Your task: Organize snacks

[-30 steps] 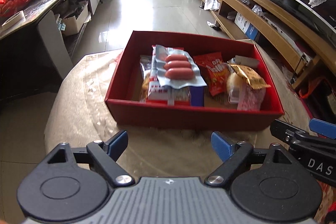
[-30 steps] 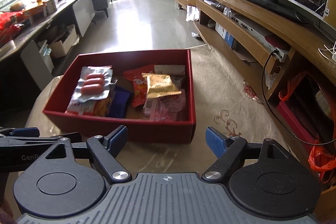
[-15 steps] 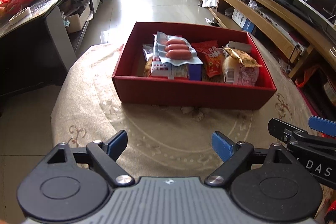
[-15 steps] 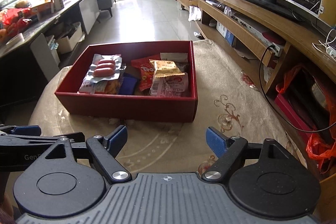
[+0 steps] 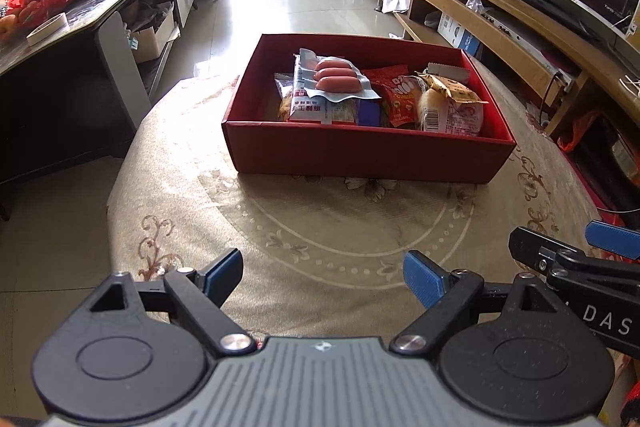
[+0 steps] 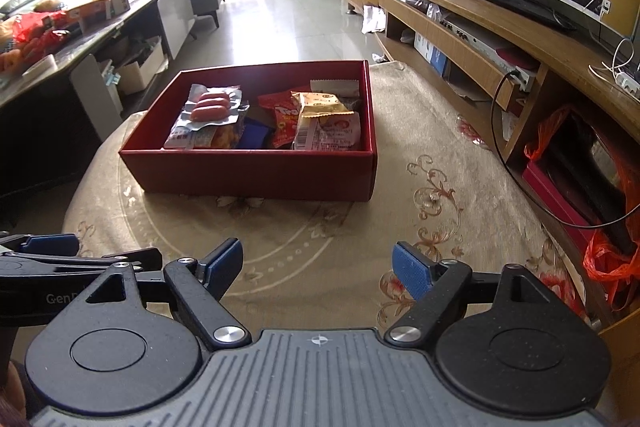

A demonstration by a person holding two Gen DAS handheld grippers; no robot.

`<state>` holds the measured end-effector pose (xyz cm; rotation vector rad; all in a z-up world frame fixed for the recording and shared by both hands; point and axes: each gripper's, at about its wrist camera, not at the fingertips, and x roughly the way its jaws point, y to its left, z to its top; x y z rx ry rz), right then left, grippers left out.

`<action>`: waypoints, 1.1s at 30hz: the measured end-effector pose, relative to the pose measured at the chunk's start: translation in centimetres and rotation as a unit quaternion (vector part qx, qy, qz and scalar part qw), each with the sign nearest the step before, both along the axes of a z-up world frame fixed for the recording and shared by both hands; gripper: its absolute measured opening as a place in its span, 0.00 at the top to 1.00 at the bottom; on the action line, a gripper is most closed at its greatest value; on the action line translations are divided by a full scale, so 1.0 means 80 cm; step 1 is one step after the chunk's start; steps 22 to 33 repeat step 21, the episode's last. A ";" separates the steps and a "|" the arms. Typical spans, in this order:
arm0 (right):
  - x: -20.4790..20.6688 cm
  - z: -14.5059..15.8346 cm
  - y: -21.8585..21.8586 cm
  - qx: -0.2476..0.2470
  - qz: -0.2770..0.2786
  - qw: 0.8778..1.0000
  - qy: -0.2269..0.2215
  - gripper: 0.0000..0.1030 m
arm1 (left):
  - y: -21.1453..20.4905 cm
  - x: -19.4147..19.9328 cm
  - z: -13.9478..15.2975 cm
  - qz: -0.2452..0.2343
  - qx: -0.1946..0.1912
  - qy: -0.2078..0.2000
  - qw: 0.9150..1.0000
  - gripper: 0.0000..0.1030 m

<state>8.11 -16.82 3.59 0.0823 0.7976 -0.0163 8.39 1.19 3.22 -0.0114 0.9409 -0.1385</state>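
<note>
A red cardboard box (image 5: 360, 155) (image 6: 256, 175) stands on a round table with a beige patterned cloth (image 5: 320, 227). In it lie several snacks: a sausage pack (image 5: 334, 79) (image 6: 210, 107) on top at the left, a red chip bag (image 5: 398, 95) (image 6: 284, 119) in the middle, and a gold-and-pink wrapped bun (image 5: 452, 103) (image 6: 326, 123) at the right. My left gripper (image 5: 324, 275) is open and empty, well in front of the box. My right gripper (image 6: 318, 265) is open and empty too, beside it at the right.
A long wooden TV cabinet (image 6: 500, 39) with a television runs along the right. A dark cluttered counter (image 5: 60, 15) stands at the left. An orange plastic bag (image 6: 612, 255) hangs low at the right. Tiled floor lies beyond the table.
Both grippers have drawn back from the box and risen, so the box looks smaller and farther away. Both stay open. The snacks have not moved.
</note>
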 end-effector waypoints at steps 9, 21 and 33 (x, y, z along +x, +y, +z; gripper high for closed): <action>-0.006 0.002 0.001 0.004 0.003 1.000 -0.006 0.16 | 0.001 -0.011 0.005 0.008 0.002 -0.018 1.000 0.18; -0.007 0.003 0.001 0.005 0.009 1.000 -0.006 0.16 | 0.002 -0.018 0.007 0.010 0.007 -0.028 1.000 0.18; -0.007 0.003 0.001 0.005 0.009 1.000 -0.006 0.16 | 0.002 -0.018 0.007 0.010 0.007 -0.028 1.000 0.18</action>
